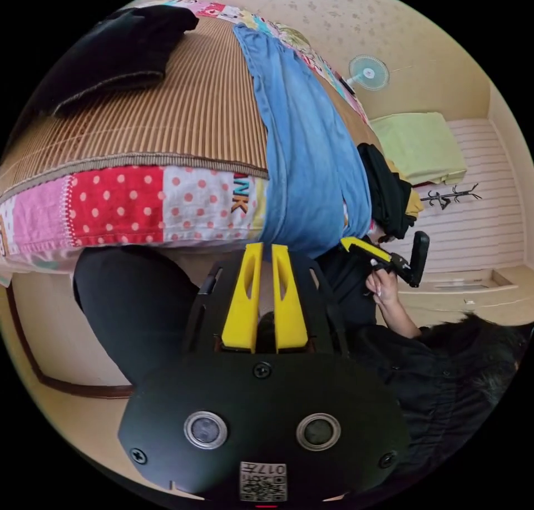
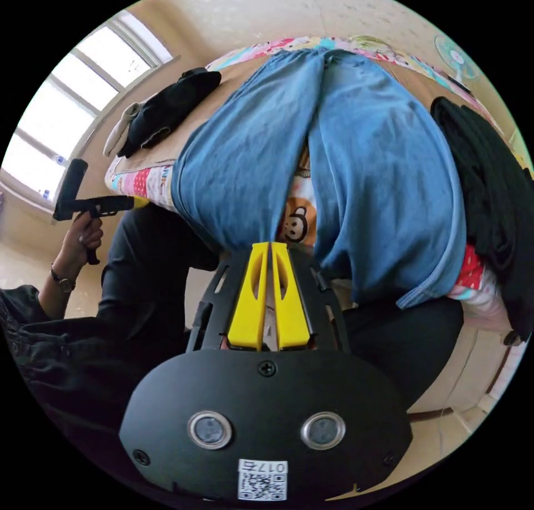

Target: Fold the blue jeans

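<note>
Your left gripper (image 1: 266,247) has its yellow jaws nearly closed with a thin gap, holding nothing, just below the hem of the blue jeans (image 1: 311,159). Your right gripper (image 2: 270,245) is pressed closed, empty, at the jeans' edge. The jeans lie spread along the bed (image 1: 167,120), legs hanging over its patchwork side.

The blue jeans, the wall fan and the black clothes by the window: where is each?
blue jeans (image 2: 384,159): right gripper view, middle of one leg.
wall fan (image 1: 368,73): left gripper view, centre of its round grille.
black clothes (image 2: 167,107): right gripper view, middle of the pile.
</note>
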`<action>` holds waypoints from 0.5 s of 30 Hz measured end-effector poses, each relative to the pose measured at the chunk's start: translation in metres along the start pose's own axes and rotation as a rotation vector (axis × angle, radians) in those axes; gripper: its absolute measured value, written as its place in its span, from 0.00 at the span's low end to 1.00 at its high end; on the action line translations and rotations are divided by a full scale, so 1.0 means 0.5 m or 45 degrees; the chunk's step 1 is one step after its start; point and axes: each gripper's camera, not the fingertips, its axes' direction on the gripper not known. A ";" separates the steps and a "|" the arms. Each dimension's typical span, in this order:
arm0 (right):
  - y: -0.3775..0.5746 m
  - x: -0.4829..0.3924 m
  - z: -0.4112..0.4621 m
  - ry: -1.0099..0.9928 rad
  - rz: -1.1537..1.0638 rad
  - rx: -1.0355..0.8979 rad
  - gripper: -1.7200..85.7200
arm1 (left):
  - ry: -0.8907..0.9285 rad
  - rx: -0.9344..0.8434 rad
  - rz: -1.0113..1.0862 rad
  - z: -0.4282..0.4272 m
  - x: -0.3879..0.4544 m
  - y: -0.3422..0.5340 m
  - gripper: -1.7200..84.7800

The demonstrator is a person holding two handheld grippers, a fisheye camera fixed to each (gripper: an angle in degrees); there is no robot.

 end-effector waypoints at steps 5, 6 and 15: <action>-0.014 0.021 -0.048 -0.099 0.092 0.045 0.03 | 0.080 0.120 0.025 -0.013 0.024 -0.133 0.12; -0.018 0.020 -0.056 -0.092 0.084 0.047 0.03 | 0.070 0.133 0.030 -0.011 0.031 -0.153 0.12; -0.030 0.091 -0.217 -0.029 0.191 0.158 0.04 | -0.141 0.172 0.053 0.113 0.023 -0.319 0.02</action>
